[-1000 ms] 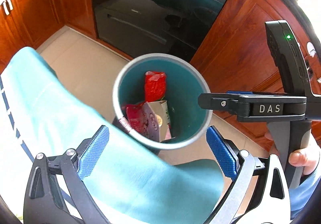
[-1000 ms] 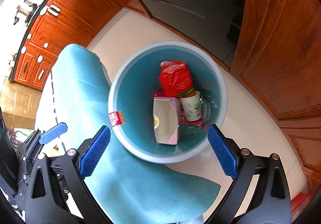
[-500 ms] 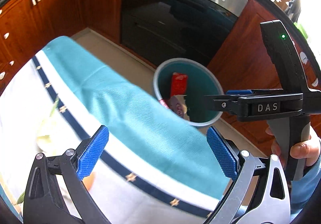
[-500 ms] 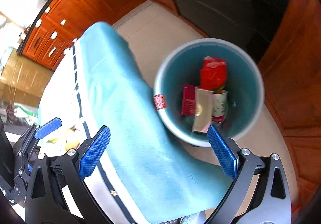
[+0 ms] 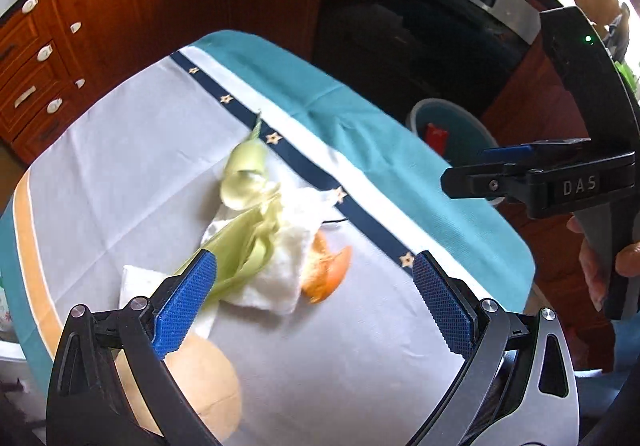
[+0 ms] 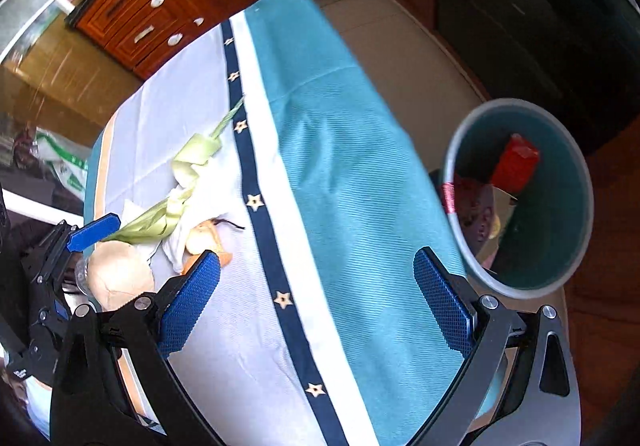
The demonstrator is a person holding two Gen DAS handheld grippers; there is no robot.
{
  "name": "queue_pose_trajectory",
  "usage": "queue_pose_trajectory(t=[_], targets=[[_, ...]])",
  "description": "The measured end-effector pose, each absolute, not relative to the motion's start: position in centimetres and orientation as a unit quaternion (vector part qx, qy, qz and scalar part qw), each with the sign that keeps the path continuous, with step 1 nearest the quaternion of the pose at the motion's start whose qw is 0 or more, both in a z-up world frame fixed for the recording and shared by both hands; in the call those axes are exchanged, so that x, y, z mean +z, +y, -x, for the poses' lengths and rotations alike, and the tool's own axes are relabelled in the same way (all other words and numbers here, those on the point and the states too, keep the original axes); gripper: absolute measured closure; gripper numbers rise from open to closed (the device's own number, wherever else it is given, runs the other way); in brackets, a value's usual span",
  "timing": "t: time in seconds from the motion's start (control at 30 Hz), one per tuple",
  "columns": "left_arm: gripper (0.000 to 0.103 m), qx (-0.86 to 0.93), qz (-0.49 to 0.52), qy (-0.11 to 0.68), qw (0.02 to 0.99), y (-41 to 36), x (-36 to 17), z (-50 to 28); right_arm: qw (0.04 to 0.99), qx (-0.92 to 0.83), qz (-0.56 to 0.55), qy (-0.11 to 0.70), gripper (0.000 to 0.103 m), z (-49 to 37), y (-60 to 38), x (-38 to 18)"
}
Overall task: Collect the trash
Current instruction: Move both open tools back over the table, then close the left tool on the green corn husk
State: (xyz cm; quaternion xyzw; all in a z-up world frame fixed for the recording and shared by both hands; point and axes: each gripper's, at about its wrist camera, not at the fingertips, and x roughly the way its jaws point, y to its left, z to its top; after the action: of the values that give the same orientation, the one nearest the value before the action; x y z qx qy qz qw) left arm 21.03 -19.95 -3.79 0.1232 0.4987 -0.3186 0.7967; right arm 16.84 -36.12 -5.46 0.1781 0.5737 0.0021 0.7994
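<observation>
One bin, two husks, possibly two napkins

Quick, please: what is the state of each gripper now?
Left gripper: open, holding nothing.
Right gripper: open, holding nothing.

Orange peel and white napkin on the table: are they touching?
Touching. In the left wrist view the orange peel lies against the right edge of the crumpled white napkin, with no cloth showing between them.
</observation>
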Motion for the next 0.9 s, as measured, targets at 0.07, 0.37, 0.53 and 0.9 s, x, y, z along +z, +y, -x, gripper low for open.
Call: queue_pose_trajectory(t=[0.07,0.37,0.53,0.9], targets=[[0.004,-0.309,-0.121,0.503,0.798,-18.5,-4.2,-21.4,0.799,0.010,-0.165,0.578,0.009,-17.3,-34.6,-5.5],[0.004,-0.283,-0.113,0.514,0.802,-14.1,-4.9,-23.4,0.800,0.037,-0.118,0.587,0.009,-19.1,-30.3,-6.2],[0.004,-0.276,-0.130,0.521,0.797,-13.2,-5.5,-24.0,0.803,0.049,-0.101,0.585,0.009,-19.8,-29.0,-6.5],[0.004,-0.283,-0.175,0.545,0.770,-14.8,-8.2,-24.5,0.812,0.071,-0.077,0.575,0.009,-21.3,-28.2,-7.2]])
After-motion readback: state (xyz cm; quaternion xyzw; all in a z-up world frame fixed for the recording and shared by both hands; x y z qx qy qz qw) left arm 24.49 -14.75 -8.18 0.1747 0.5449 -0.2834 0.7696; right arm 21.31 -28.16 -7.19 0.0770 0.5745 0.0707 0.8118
